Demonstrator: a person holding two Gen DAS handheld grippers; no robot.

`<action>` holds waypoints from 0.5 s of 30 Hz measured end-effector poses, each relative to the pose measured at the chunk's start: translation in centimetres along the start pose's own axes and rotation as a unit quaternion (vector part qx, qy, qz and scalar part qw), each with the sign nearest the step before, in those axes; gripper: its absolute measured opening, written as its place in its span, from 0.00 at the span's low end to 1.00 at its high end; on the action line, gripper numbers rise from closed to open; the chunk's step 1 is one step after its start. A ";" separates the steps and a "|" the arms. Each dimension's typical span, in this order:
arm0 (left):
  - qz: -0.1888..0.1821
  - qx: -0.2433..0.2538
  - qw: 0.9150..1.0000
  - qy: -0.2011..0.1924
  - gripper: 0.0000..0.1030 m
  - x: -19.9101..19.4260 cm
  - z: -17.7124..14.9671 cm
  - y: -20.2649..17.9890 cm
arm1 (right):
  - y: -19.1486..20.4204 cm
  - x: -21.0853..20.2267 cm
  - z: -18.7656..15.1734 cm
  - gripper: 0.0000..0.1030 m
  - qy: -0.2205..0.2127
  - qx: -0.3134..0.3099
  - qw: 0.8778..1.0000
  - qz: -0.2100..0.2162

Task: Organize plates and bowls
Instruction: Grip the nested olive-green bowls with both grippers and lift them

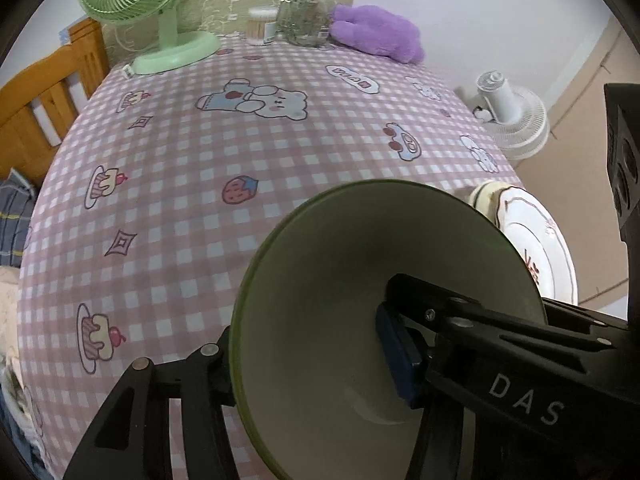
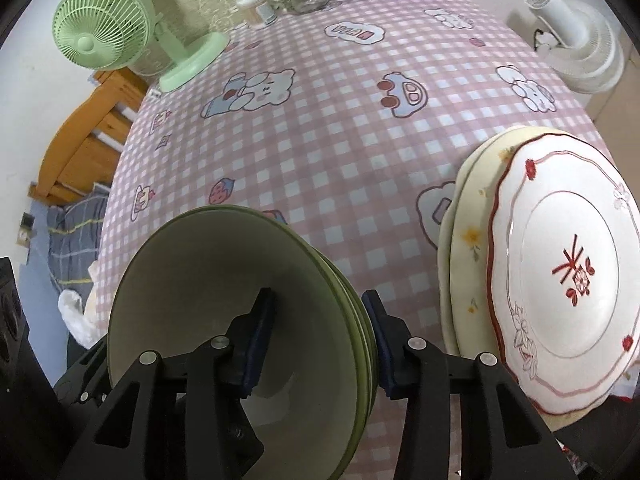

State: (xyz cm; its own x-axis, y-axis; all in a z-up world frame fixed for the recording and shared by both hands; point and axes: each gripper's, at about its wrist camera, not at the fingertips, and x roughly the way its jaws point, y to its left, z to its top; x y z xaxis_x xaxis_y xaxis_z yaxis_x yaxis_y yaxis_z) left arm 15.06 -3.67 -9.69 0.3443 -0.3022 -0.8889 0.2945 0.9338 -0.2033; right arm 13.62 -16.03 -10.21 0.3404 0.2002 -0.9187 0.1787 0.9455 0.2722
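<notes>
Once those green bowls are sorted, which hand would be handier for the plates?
Probably right. The plates sit just beside the right gripper; from the left gripper, the green bowls stand in the way.

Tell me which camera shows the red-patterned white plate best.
The right wrist view: the white plate shows nearly whole, atop cream plates. The left wrist view catches only a sliver behind the green bowl.

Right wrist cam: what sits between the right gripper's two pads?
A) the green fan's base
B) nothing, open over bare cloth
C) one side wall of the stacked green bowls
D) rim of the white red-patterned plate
C: the right gripper straddles the right-hand wall of the stacked green bowls, one pad inside, one outside; the white plate lies apart to the right.
</notes>
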 end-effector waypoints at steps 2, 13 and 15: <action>-0.010 -0.003 1.000 0.005 0.55 -0.1 0.0 0.4 | 0.4 -0.2 -0.2 0.45 -0.004 0.000 1.000 -0.007; -0.008 0.003 1.000 -0.017 0.55 -4.0 1.0 0.8 | 2.7 -3.0 0.4 0.45 -0.023 0.000 1.000 -0.008; -0.007 0.006 1.000 -0.023 0.55 -4.7 1.2 0.8 | 3.1 -3.9 0.6 0.45 -0.029 -0.001 1.000 -0.007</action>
State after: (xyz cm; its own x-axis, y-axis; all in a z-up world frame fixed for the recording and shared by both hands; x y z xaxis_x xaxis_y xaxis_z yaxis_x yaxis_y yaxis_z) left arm 14.74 -1.75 -5.12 0.3801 -0.3244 -0.8662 0.3103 0.9269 -0.2110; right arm 13.38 -14.02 -5.66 0.3909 0.1709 -0.9044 0.1817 0.9489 0.2579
